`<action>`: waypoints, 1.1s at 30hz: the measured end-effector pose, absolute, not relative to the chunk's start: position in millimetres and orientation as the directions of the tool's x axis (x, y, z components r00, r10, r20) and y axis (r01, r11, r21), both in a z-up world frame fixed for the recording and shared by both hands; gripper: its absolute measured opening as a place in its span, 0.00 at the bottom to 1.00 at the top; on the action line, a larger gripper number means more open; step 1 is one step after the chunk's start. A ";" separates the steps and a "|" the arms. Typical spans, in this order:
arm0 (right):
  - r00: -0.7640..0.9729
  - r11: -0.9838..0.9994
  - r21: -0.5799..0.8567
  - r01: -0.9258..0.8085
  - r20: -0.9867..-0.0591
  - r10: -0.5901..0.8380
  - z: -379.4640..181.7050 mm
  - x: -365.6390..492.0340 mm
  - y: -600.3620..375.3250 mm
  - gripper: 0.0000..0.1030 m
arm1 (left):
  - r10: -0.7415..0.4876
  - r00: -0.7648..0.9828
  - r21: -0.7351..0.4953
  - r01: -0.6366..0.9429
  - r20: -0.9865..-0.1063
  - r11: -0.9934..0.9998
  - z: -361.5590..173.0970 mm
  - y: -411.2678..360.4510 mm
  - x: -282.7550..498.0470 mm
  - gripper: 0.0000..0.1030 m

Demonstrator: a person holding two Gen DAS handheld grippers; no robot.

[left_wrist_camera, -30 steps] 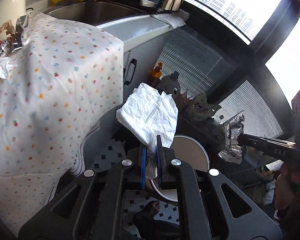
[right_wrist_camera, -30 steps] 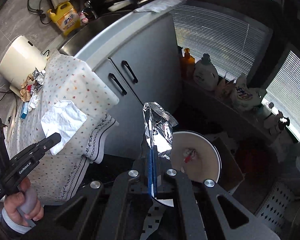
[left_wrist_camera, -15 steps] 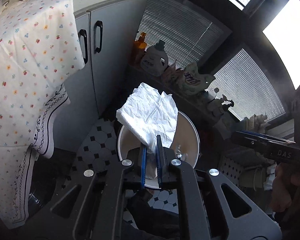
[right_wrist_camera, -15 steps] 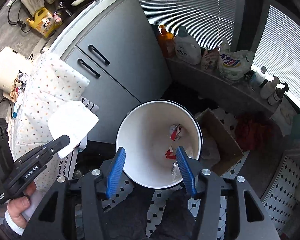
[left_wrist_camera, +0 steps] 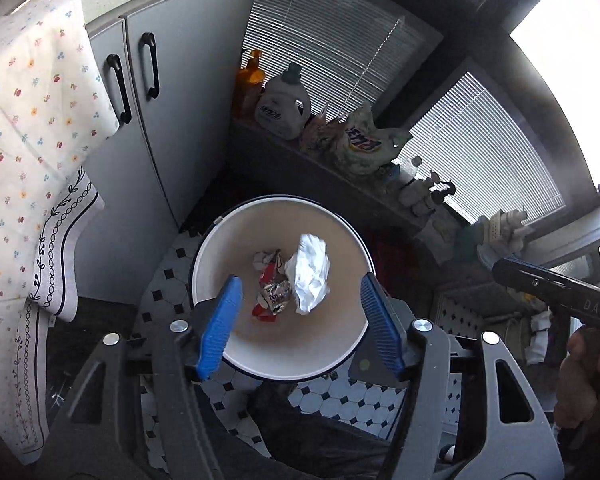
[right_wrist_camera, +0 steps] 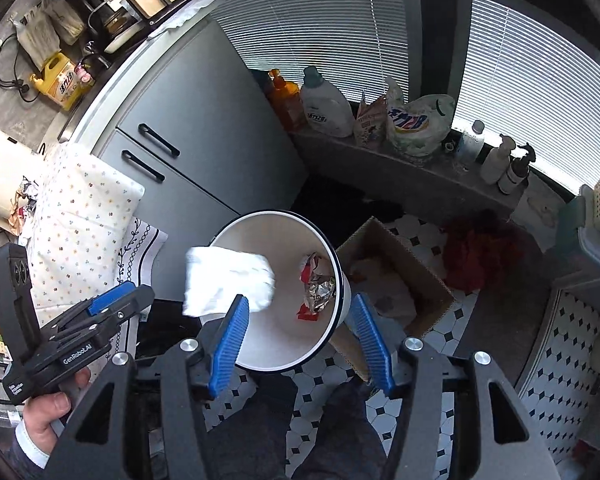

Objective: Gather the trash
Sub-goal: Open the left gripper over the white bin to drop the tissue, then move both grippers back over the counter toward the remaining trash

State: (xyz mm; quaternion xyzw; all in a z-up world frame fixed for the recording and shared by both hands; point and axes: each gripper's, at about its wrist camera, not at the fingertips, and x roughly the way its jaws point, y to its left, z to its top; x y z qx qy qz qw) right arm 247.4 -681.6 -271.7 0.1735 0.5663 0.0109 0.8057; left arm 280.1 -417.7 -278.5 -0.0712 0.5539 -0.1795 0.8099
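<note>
A white round trash bin (left_wrist_camera: pixel 220 240) stands on the tiled floor below both grippers, also seen in the right wrist view (right_wrist_camera: pixel 342 280). My left gripper (left_wrist_camera: pixel 300 320) is open and empty above it. A white crumpled paper (left_wrist_camera: pixel 310 272) is in the air over the bin mouth; it also shows in the right wrist view (right_wrist_camera: pixel 226 278). Foil and red wrappers (left_wrist_camera: pixel 274 292) lie on the bin's bottom. My right gripper (right_wrist_camera: pixel 296 344) is open and empty above the bin's near rim.
Grey cabinet doors (left_wrist_camera: pixel 172 128) and a table with a flowered cloth (left_wrist_camera: pixel 24 128) are left of the bin. A ledge with detergent bottles (right_wrist_camera: pixel 326 106) runs behind it. A cardboard box (right_wrist_camera: pixel 396 276) sits right of the bin. More trash (right_wrist_camera: pixel 22 200) lies on the table.
My left gripper opened and let go of the white paper, which now falls toward the bin. My right gripper stays open after dropping the foil wrapper into the bin.
</note>
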 end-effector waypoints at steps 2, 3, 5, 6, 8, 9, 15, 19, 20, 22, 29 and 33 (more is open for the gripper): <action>0.361 0.939 0.296 0.178 -0.907 0.218 -271.3 248.0 -680.0 0.56 | -0.357 0.337 -0.303 0.205 -0.871 0.931 -273.6 -411.8 280.7 0.67; 0.363 0.938 0.300 0.174 -0.905 0.222 -270.7 249.2 -678.3 0.57 | -0.353 0.345 -0.300 0.198 -0.870 0.933 -270.5 -407.3 281.2 0.69; 0.375 0.937 0.307 0.165 -0.898 0.228 -267.5 251.9 -673.2 0.66 | -0.343 0.364 -0.295 0.184 -0.866 0.938 -263.7 -397.0 282.0 0.71; 0.384 0.937 0.312 0.158 -0.893 0.233 -265.2 253.0 -670.0 0.69 | -0.336 0.376 -0.290 0.176 -0.864 0.941 -259.3 -392.1 281.9 0.73; 0.400 0.936 0.324 0.134 -0.882 0.248 -259.5 257.2 -661.6 0.76 | -0.314 0.408 -0.275 0.151 -0.857 0.949 -248.5 -380.2 281.7 0.77; 0.405 0.936 0.332 0.117 -0.877 0.260 -256.7 260.0 -656.8 0.77 | -0.302 0.424 -0.269 0.136 -0.854 0.953 -242.4 -373.7 281.9 0.79; 0.430 0.936 0.352 0.009 -0.846 0.315 -233.2 278.5 -623.5 0.90 | -0.211 0.520 -0.231 0.026 -0.828 0.973 -205.6 -333.1 274.6 0.86; 0.437 0.930 0.360 -0.071 -0.827 0.353 -213.9 292.9 -592.5 0.92 | -0.139 0.577 -0.216 -0.066 -0.805 0.974 -181.3 -294.6 263.0 0.89; 0.440 0.928 0.361 -0.091 -0.822 0.363 -208.8 297.0 -583.3 0.92 | -0.127 0.590 -0.219 -0.087 -0.797 0.972 -177.0 -283.5 259.9 0.89; 0.449 0.924 0.362 -0.125 -0.809 0.378 -197.7 305.2 -564.2 0.92 | -0.102 0.612 -0.222 -0.123 -0.784 0.967 -169.1 -260.7 255.8 0.90; 0.477 0.912 0.370 -0.178 -0.778 0.409 -166.9 328.9 -485.9 0.92 | -0.056 0.657 -0.236 -0.189 -0.752 0.953 -153.1 -176.2 264.3 0.90; 0.462 0.907 0.367 -0.208 -0.780 0.421 -158.4 343.4 -440.4 0.92 | -0.051 0.687 -0.256 -0.199 -0.725 0.946 -142.9 -129.9 275.7 0.90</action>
